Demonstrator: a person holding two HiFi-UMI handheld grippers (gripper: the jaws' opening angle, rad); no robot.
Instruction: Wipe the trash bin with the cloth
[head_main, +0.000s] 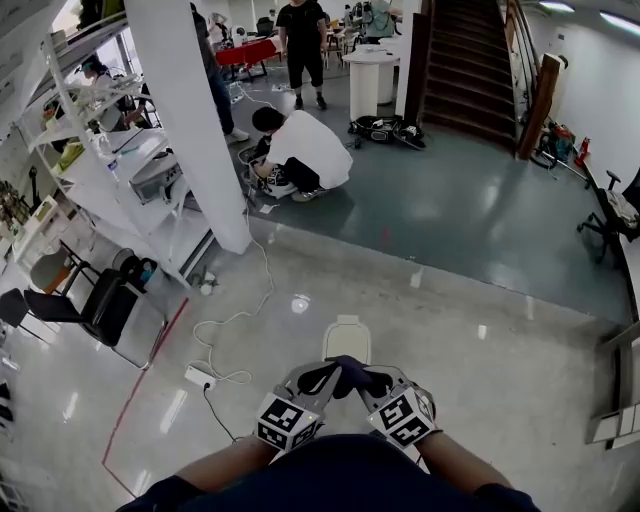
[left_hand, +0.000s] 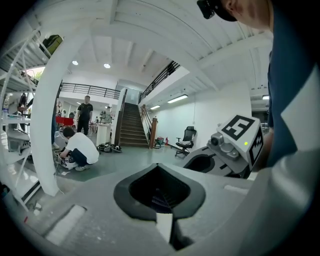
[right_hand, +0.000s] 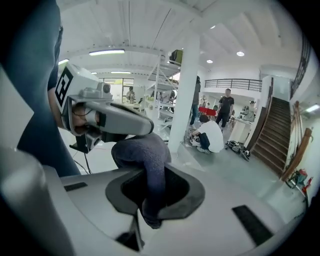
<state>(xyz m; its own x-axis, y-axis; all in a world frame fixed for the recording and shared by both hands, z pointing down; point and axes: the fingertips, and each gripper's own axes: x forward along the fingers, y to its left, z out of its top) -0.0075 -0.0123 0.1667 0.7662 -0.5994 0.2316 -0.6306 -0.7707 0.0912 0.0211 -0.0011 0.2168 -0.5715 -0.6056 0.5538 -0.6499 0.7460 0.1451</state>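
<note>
The trash bin (head_main: 347, 340) stands at 12 o'clock beyond the left tool (head_main: 322, 380) and right tool (head_main: 372, 382), both clamped on the cloth (head_main: 347, 368); best stretch it taut, then lower.

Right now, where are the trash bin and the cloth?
trash bin (head_main: 346, 336), head view, on its pale top.
cloth (right_hand: 150, 160), right gripper view, on its dark hanging fold.
</note>
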